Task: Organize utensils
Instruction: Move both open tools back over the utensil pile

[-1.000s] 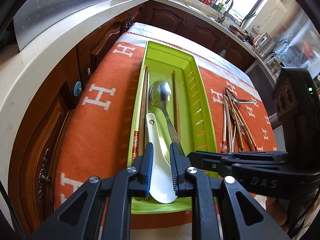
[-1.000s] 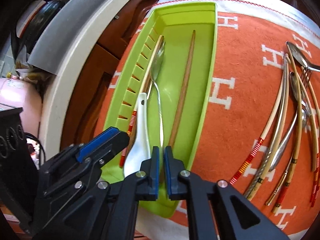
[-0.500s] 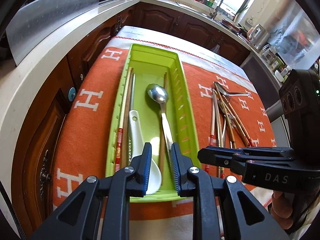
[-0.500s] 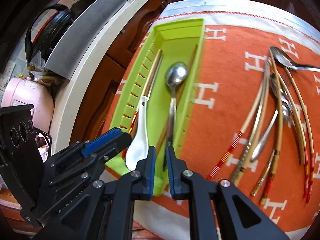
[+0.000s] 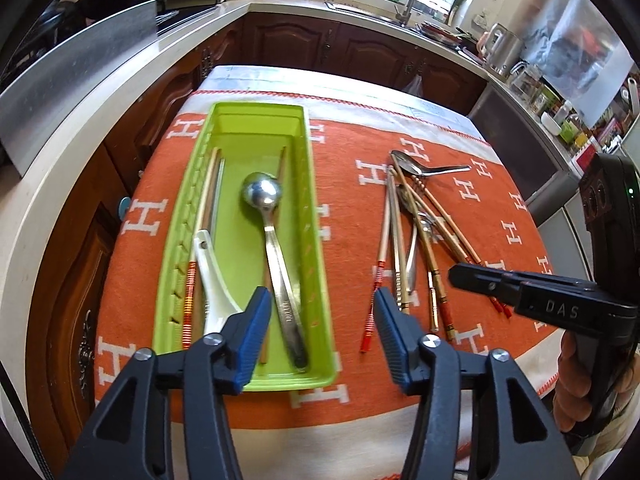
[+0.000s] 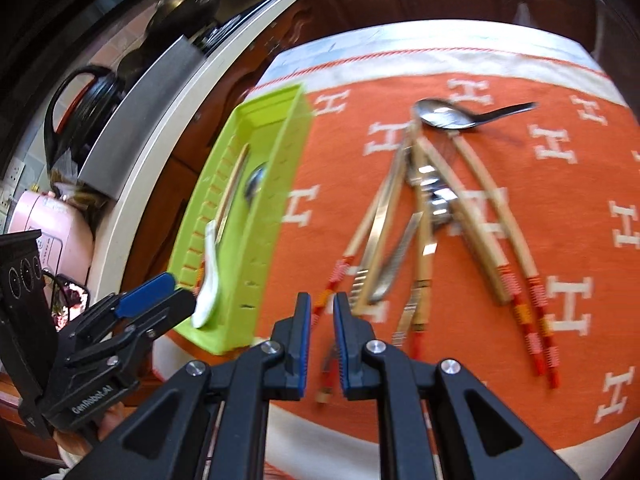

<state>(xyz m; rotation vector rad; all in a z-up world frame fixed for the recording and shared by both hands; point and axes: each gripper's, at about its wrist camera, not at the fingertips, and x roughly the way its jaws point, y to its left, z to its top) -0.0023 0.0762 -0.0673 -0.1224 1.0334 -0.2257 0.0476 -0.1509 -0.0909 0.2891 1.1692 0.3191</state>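
Utensils are lying in 2 groups on the orange cloth [image 5: 132, 280] with white H marks. The green tray [image 5: 312, 208] is sitting on the left part of the cloth, and inside it a metal spoon [image 5: 268, 216] is resting bowl-away, a white ceramic spoon [image 5: 210, 264] is lying along the slotted left wall, and chopsticks are lying lengthwise beside them. To the right of the tray, well apart from it, a loose pile [image 5: 416, 232] of chopsticks with red-banded ends, metal handles and a spoon is fanning out on the cloth.

The left gripper [image 5: 320, 320] is hovering over the tray's near right corner; its jaws are opening, with blue pads standing wide apart and nothing between them, 1 pad above the tray's inside and the other above bare cloth near the pile's red tips.

The right gripper [image 6: 322, 340] is hanging over the near edge of the cloth between tray and pile. Its jaws are nearly together, leaving only a narrow gap; the view is blurred, and a red-tipped chopstick end is showing through the gap below, but nothing is visibly pinched. A person's hand [image 5: 576, 384] is gripping the right tool's handle.
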